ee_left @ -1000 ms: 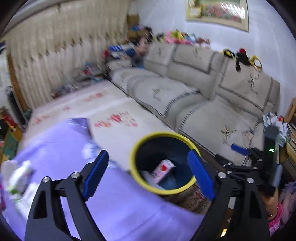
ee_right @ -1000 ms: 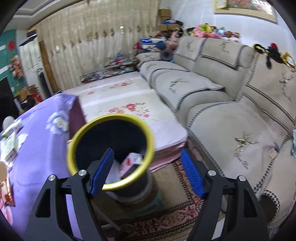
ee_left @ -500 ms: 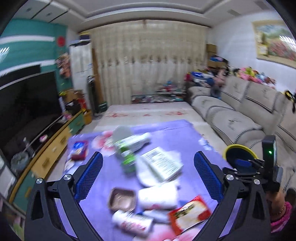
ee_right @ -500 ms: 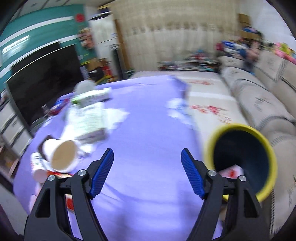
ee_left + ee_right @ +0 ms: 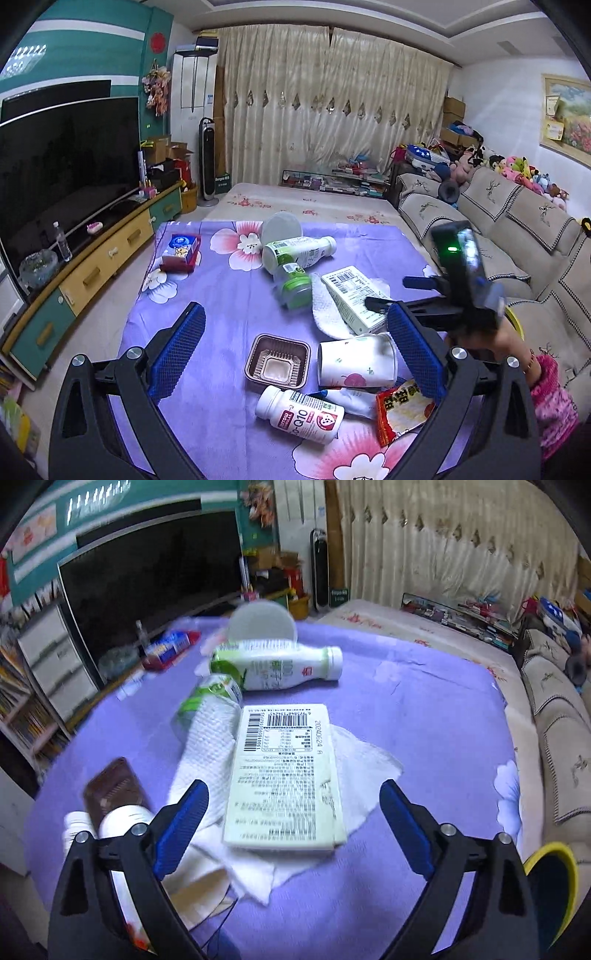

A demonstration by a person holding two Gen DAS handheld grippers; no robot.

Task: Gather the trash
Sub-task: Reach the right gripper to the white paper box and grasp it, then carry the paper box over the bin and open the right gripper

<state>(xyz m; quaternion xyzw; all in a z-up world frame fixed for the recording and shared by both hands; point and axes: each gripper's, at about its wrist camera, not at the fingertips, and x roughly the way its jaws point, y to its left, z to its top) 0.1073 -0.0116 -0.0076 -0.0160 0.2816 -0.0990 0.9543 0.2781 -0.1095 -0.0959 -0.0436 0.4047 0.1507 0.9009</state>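
The right gripper (image 5: 291, 823) had just been opening its jaws and stood wide apart with nothing between them, above the pale barcode carton (image 5: 284, 779) lying on a paper towel (image 5: 365, 771). The left gripper (image 5: 295, 354) was also wide apart and empty, over the brown tray (image 5: 277, 362) and paper cup (image 5: 356, 360). To grip well, the right should probably descend straight, straddling the carton's long sides, without catching the towel. The yellow-rimmed bin (image 5: 550, 890) waited beside the table.
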